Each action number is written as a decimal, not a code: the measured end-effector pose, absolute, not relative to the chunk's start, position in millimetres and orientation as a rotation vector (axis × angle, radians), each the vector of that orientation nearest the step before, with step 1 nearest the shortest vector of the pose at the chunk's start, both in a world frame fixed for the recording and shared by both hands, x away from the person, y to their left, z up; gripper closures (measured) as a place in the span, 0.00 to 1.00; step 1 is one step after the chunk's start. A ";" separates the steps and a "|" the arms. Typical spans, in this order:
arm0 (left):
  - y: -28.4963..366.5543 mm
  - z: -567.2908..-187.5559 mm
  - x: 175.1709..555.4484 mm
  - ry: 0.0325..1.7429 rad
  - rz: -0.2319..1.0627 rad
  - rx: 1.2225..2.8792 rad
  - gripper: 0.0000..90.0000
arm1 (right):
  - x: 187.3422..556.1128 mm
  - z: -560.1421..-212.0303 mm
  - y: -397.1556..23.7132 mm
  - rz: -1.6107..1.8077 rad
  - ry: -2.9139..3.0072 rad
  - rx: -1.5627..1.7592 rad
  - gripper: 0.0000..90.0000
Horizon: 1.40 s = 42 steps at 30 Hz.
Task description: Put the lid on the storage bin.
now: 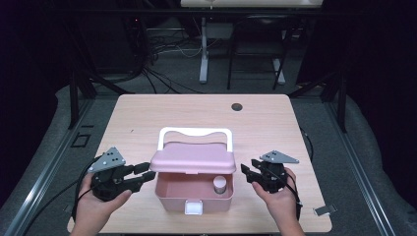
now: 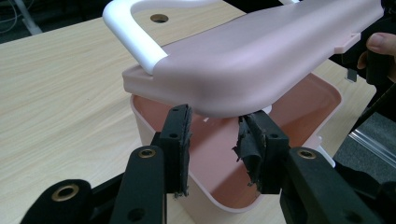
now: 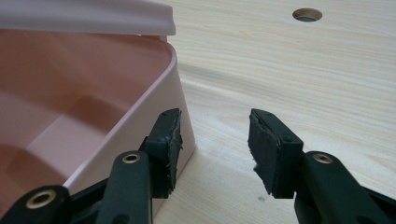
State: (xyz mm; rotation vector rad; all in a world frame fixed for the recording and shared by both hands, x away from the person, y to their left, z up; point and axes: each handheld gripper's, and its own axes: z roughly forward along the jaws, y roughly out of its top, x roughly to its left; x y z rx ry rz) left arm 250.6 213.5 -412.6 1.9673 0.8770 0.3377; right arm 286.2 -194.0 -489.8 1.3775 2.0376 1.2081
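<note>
Wooden table (image 1: pixel 147 113) held pink storage box (image 1: pixel 172 196) at front centre, lid (image 1: pixel 192 158) raised, small jar (image 1: pixel 220 185) inside. Left gripper (image 1: pixel 142 175) and right gripper (image 1: pixel 246 173) flanked it, jaws parted, holding nothing. Opening apparently done; next step unclear.

Table (image 1: pixel 147 118): pale wood with a fine straight grain; one dark round hole (image 1: pixel 237 106) near the far edge.
Box (image 1: pixel 169 196): soft pink outside, a deeper salmon pink inside.
Lid (image 1: pixel 192 160): plain matte pale pink.
Handle (image 1: pixel 194 132): glossy white.
Latch (image 1: pixel 193 208): white, on the pink front wall.
Small jar (image 1: pixel 220 185): greyish with a paler top.
Left gripper (image 1: pixel 143 173): black, with brass-coloured rivets; grey plate on top dotted with dark holes.
Right gripper (image 1: pixel 247 172): black likewise, with a grey plate.
Floor (image 1: pixel 354 162): grey.
</note>
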 end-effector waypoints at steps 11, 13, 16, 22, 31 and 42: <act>213.8 -419.6 245.7 0.876 0.340 1.966 0.70 | 285.1 -493.0 -194.7 1.210 2.038 1.374 0.60; 214.2 -421.4 244.8 0.872 0.343 1.966 0.70 | 285.0 -493.5 -194.8 1.207 2.044 1.375 0.60; 215.5 -423.9 243.1 0.869 0.342 1.961 0.70 | 284.7 -494.1 -194.7 1.208 2.040 1.377 0.60; 216.7 -429.9 240.4 0.873 0.333 1.957 0.70 | 284.3 -494.4 -194.6 1.209 2.040 1.372 0.60; 216.6 -436.2 236.1 0.871 0.344 1.963 0.71 | 284.4 -495.5 -195.9 1.203 2.041 1.374 0.60; 215.2 -443.2 231.2 0.868 0.360 1.973 0.71 | 283.7 -497.8 -196.1 1.196 2.049 1.374 0.60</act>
